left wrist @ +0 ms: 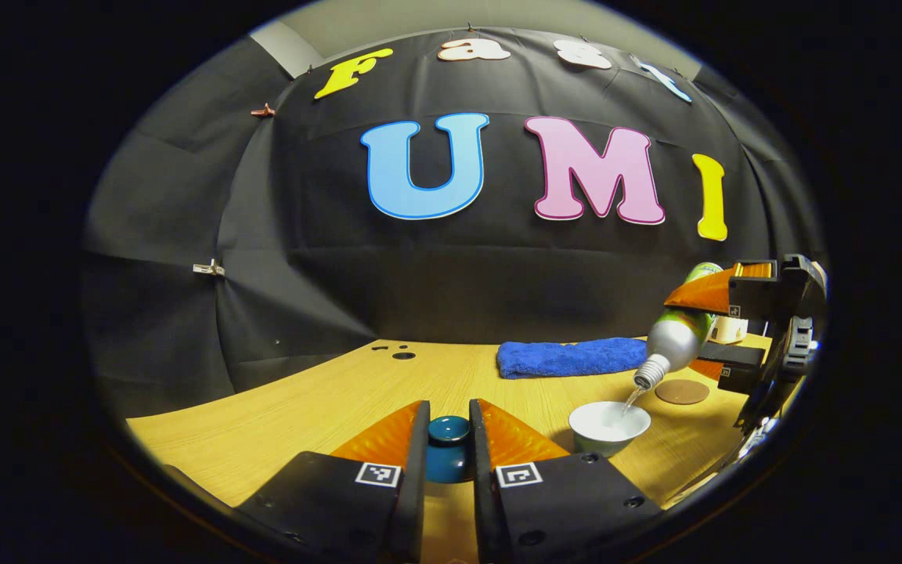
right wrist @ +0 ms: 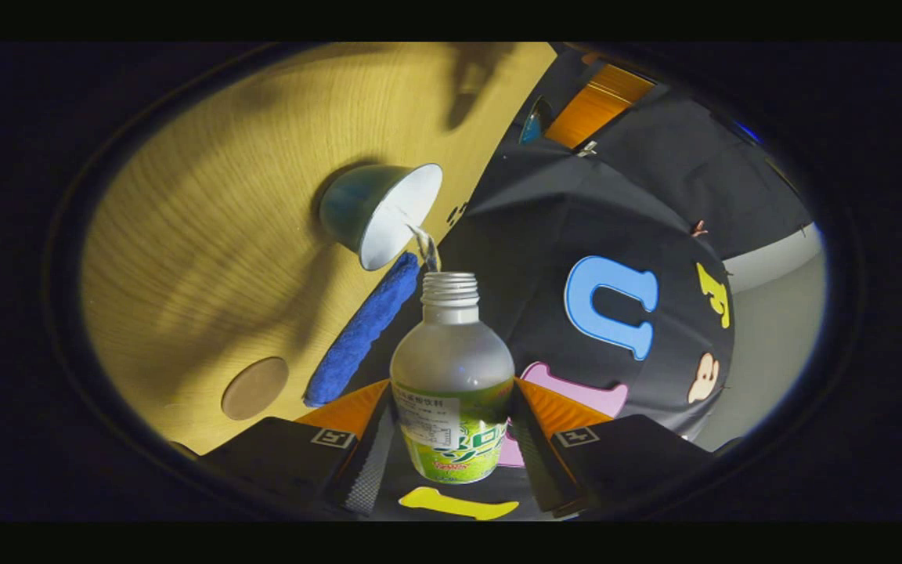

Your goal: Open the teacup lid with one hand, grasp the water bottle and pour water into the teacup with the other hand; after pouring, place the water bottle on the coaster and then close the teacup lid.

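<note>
Left gripper view: we note the left gripper with jaws closed on the dark teal round teacup lid, held near the front edge of the wooden surface. The white-lined teal teacup stands open toward the right edge, near the round brown coaster and a folded blue towel.

Right gripper view: the right gripper clamps the tilted clear plastic water bottle, its stream entering the teacup. We judge pouring is under way; next we right the bottle and set it on the coaster.

The wooden table holds a white teacup, a blue towel and a round coaster.
</note>
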The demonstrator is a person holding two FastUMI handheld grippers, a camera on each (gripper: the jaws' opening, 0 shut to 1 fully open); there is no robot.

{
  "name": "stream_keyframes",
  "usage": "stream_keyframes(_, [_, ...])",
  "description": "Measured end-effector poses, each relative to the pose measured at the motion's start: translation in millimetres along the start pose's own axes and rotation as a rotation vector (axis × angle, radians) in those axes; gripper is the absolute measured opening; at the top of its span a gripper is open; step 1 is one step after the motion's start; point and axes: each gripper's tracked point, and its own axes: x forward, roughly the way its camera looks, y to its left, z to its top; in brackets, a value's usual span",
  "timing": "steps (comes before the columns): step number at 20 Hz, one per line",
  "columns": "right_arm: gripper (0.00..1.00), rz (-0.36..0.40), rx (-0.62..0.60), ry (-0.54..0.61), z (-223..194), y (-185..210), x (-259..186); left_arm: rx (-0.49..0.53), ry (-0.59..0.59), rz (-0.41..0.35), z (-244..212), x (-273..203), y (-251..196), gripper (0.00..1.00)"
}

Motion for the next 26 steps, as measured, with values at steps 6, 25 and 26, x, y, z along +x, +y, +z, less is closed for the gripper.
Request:
stream_keyframes(6, [0.77,-0.048,-0.109,-0.016,4,-13,-1,0.000,0.000,0.000,0,0,0,0.30])
stream_keyframes(25, [0.77,-0.121,-0.176,-0.037,7,-31,-1,0.001,0.000,-0.001,0,0,0,0.30])
stream_keyframes(26, [0.77,-0.121,-0.177,-0.036,7,-31,0,0.001,0.000,-0.001,-1,1,0,0.30])
